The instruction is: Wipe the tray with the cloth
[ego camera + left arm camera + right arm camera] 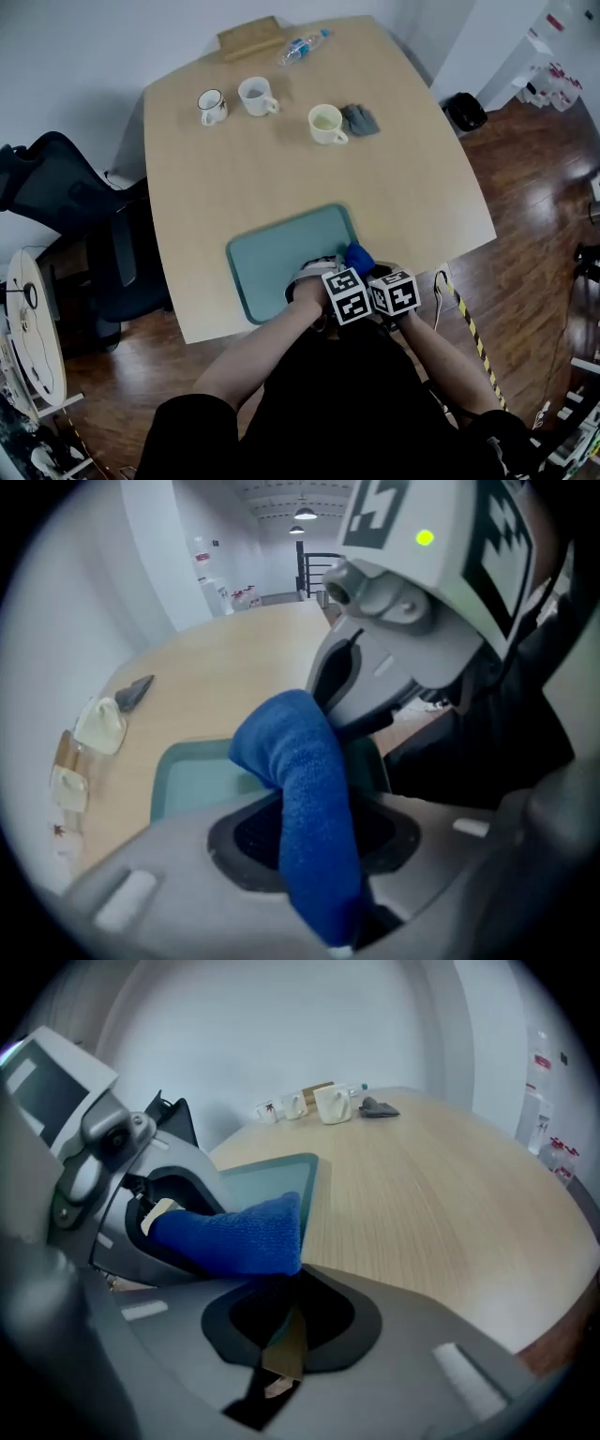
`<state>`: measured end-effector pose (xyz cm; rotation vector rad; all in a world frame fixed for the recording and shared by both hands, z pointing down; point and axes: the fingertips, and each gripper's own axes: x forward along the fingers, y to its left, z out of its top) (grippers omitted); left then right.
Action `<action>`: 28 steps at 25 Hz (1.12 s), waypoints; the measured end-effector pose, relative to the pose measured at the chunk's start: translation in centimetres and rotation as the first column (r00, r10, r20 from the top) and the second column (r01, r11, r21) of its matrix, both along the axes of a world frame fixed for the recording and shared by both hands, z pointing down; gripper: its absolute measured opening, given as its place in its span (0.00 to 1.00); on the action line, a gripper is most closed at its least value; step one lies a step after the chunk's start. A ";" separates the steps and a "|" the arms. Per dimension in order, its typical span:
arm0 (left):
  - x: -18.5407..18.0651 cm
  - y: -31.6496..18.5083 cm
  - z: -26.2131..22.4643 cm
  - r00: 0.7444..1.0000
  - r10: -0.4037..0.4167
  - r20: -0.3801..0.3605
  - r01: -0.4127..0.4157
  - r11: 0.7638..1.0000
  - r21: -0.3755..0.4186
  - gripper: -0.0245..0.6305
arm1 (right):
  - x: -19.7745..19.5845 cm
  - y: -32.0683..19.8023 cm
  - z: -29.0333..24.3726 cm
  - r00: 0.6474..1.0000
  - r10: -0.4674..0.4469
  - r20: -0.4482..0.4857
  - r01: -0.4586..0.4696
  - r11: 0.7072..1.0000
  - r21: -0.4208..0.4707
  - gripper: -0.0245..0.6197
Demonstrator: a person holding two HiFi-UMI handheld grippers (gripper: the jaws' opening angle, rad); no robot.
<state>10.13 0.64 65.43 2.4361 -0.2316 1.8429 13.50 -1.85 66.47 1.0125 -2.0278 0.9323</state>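
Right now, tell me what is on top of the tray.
Most of the teal tray is bare. Over its near right corner the left tongs hold a blue cloth; the tray surface beneath them is covered.

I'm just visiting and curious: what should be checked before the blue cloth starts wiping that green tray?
1. Cloth gripped: ok. The blue cloth is pinched in the left gripper.
2. Cloth touching the tray: cannot tell. It sits at the tray's right edge.
3. Tray surface bare: ok, as far as it shows.
4. Right gripper free of the cloth: cannot tell. The cloth's end lies right at its jaws.
5. Mugs out of the way: ok, far across the table.
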 end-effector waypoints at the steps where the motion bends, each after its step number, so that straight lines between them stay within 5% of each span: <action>1: 0.0 0.5 0.0 1.000 -0.007 -0.007 0.007 1.000 -0.004 0.27 | -0.1 0.0 0.0 1.000 -0.002 -0.003 0.002 1.000 0.000 0.08; 6: -0.5 3.9 -0.3 0.998 -0.023 -0.060 0.016 0.993 -0.120 0.27 | -0.4 -0.1 0.1 1.000 -0.003 -0.004 0.003 1.000 0.003 0.08; 15: -1.7 2.2 -0.4 0.997 0.005 -0.074 -0.019 0.984 -0.179 0.26 | -0.7 -0.6 -0.5 1.000 0.012 0.022 -0.012 1.000 0.012 0.08; 28: -5.9 -10.2 -0.2 0.996 -0.081 0.033 0.084 0.992 -0.094 0.28 | -0.6 -0.1 -0.5 0.999 -0.002 0.040 0.001 1.000 0.016 0.08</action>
